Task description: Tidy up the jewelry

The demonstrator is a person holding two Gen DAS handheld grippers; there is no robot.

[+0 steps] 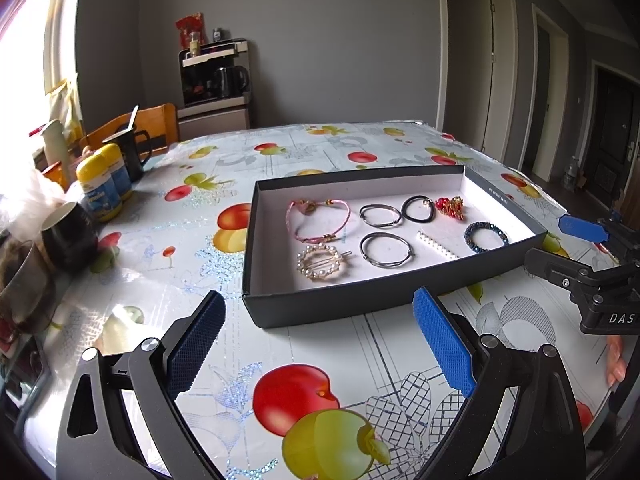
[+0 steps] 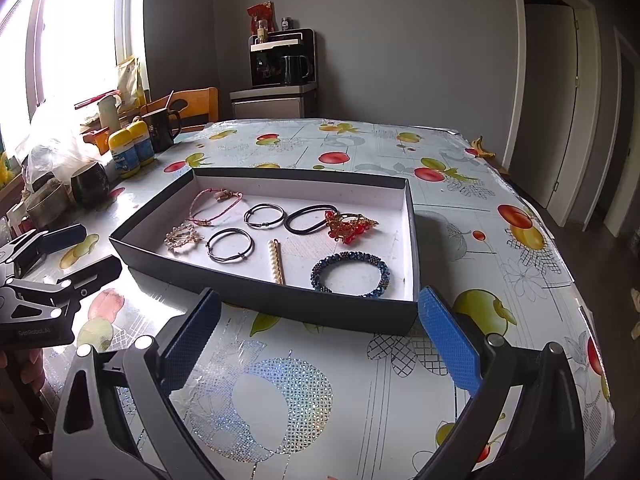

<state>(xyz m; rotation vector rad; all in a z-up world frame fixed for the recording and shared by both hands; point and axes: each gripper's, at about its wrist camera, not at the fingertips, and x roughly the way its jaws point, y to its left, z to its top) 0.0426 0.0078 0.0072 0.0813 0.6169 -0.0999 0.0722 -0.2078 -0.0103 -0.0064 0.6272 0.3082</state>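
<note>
On the fruit-print table [image 2: 460, 216] sits a shallow black tray [image 1: 360, 304] with all the jewelry inside it. Both claws wait on the near side, and the tray lies straight ahead of each one. The left gripper [image 1: 320, 340] is spread wide and holds nothing. The right gripper [image 2: 320, 340] is spread wide too. The blue bead bracelet [image 2: 351, 275] lies nearest the right one, so that hand looks better placed to reach it.

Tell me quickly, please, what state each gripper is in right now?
Left gripper: open, holding nothing, above the tablecloth in front of the box.
Right gripper: open, holding nothing, also short of the box.
</note>
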